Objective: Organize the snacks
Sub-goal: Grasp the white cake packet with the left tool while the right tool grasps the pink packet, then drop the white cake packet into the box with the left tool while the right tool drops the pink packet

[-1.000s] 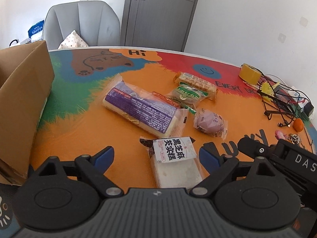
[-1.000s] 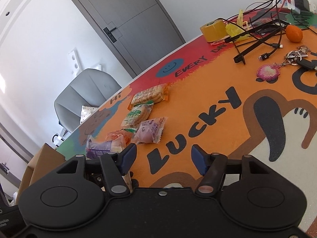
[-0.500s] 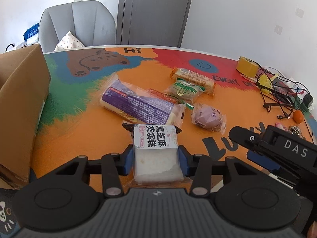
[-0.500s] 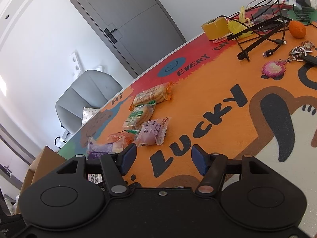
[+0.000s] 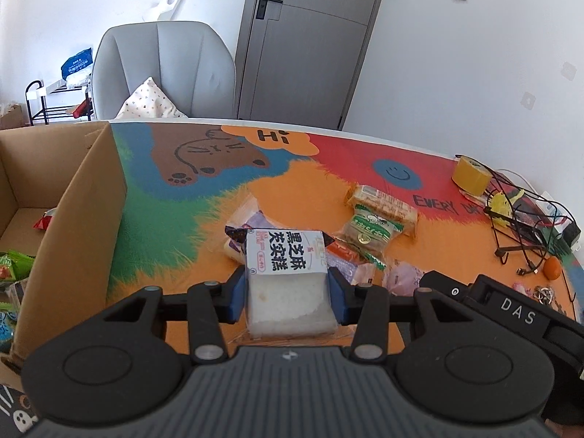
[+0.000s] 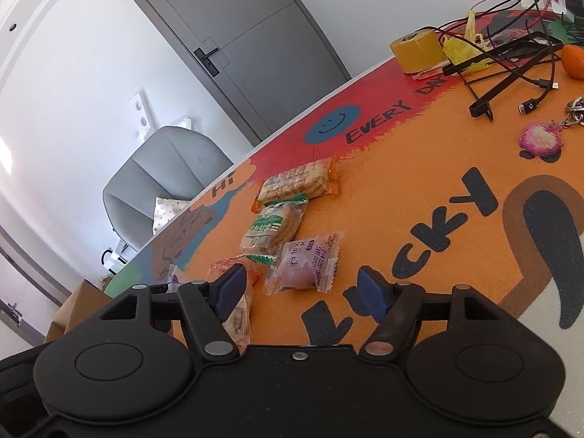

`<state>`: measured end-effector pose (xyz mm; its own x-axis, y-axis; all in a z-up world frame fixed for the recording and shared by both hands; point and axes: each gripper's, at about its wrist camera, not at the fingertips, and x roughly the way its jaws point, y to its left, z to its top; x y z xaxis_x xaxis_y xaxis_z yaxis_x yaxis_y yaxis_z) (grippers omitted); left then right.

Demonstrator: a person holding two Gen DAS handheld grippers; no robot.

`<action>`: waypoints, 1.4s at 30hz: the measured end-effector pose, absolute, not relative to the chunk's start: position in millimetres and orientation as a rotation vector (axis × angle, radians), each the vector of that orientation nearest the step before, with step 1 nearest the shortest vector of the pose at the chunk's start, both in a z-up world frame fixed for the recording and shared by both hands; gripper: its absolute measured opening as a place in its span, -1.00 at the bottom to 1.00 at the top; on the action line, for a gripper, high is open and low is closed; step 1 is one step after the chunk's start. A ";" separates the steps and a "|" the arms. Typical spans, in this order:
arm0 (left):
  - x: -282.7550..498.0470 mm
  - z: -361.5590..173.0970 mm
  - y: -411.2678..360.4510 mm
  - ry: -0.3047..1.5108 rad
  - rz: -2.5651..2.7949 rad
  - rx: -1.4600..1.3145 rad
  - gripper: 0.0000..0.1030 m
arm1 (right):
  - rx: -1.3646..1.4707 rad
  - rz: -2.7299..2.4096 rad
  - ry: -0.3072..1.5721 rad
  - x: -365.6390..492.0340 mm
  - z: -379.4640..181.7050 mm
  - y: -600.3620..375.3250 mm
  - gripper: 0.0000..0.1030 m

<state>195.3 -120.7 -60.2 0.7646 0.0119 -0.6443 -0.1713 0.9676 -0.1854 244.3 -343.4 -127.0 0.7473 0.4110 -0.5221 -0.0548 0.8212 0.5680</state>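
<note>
My left gripper (image 5: 288, 297) is shut on a white cake pack with a black-lettered label (image 5: 286, 279) and holds it above the mat, right of the open cardboard box (image 5: 84, 219). Several snack packs lie on the orange mat: a biscuit pack (image 6: 297, 182), a green-labelled pack (image 6: 272, 226), a pink pack (image 6: 306, 262) and an orange pack (image 6: 233, 277). My right gripper (image 6: 301, 294) is open and empty, low over the mat just in front of the pink pack. Its body shows at the right of the left wrist view (image 5: 511, 314).
The box holds some snack bags (image 5: 11, 262). A tape roll (image 6: 416, 51), a black stand with cables (image 6: 511, 62), a small orange (image 6: 575, 60) and a pink keychain (image 6: 540, 138) lie at the far right. A grey chair (image 5: 164, 73) stands behind the table.
My left gripper closed on the white cake pack, lifted it and swung left toward the box. My right gripper moved forward, closer to the pink pack.
</note>
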 end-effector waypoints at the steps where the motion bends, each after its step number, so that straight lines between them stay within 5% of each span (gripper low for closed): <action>1: 197.0 -59.1 -118.5 0.693 0.105 -0.242 -0.13 | 0.553 0.271 0.687 247.2 -125.7 -340.9 0.34; 14: 222.5 -53.8 -94.5 0.684 0.173 -0.269 -0.13 | 0.421 0.223 0.725 287.2 -125.0 -303.4 0.46; 16: 224.7 -54.4 -92.5 0.682 0.183 -0.269 -0.13 | 0.417 0.220 0.738 288.4 -127.3 -301.2 0.28; 18: 225.9 -55.2 -91.9 0.683 0.190 -0.268 -0.14 | 0.409 0.220 0.752 288.0 -130.0 -299.2 -0.23; 21: 225.0 -56.2 -92.9 0.682 0.191 -0.259 -0.14 | 0.440 0.254 0.747 282.8 -133.1 -303.0 -0.44; 42: 185.1 -28.1 -96.6 0.610 0.201 -0.226 -0.14 | 0.540 0.303 0.593 222.7 -103.5 -331.0 -0.47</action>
